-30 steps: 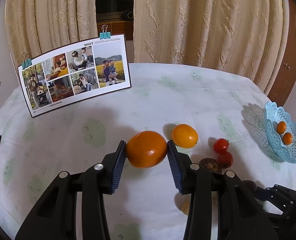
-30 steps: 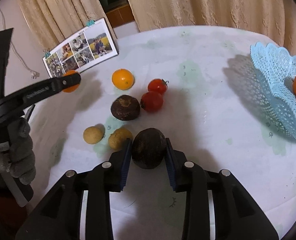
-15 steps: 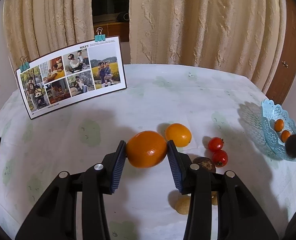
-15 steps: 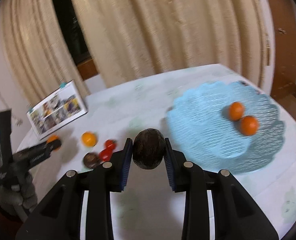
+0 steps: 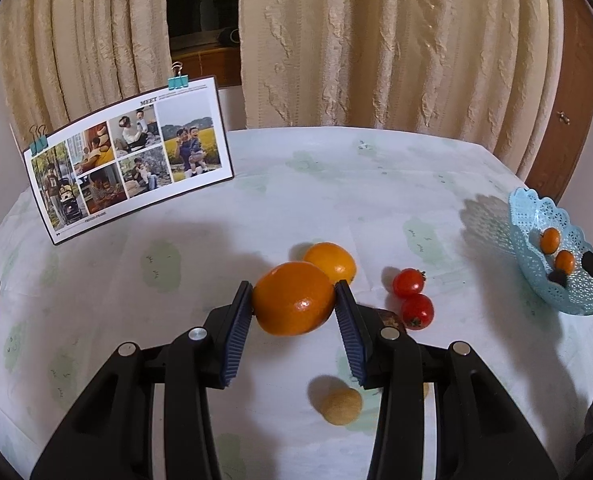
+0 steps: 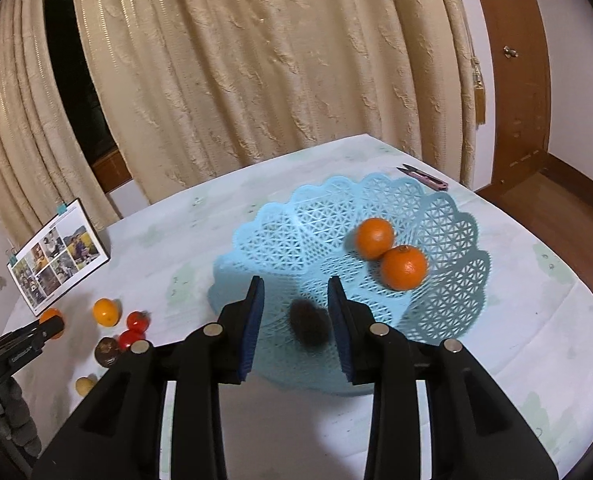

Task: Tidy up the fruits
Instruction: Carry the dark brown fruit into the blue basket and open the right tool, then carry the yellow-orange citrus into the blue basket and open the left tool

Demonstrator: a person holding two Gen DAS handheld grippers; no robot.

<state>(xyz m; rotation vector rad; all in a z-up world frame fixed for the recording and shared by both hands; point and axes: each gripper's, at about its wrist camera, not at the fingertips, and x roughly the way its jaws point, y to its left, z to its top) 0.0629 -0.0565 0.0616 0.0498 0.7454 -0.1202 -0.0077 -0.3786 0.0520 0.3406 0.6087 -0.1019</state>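
The orange (image 5: 294,298) is gripped by the left claw (image 5: 294,312); the blue basket (image 5: 530,248) lies at three o'clock, far across the surface (image 5: 336,184). The right claw (image 6: 295,320) is spread open above the basket, with the dark fruit (image 6: 310,326) blurred, loose between its jaws.

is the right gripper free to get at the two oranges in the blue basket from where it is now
Probably yes. The right gripper is open above the blue basket, the dark fruit blurred below it. The two oranges lie uncovered ahead to its right, with nothing between.
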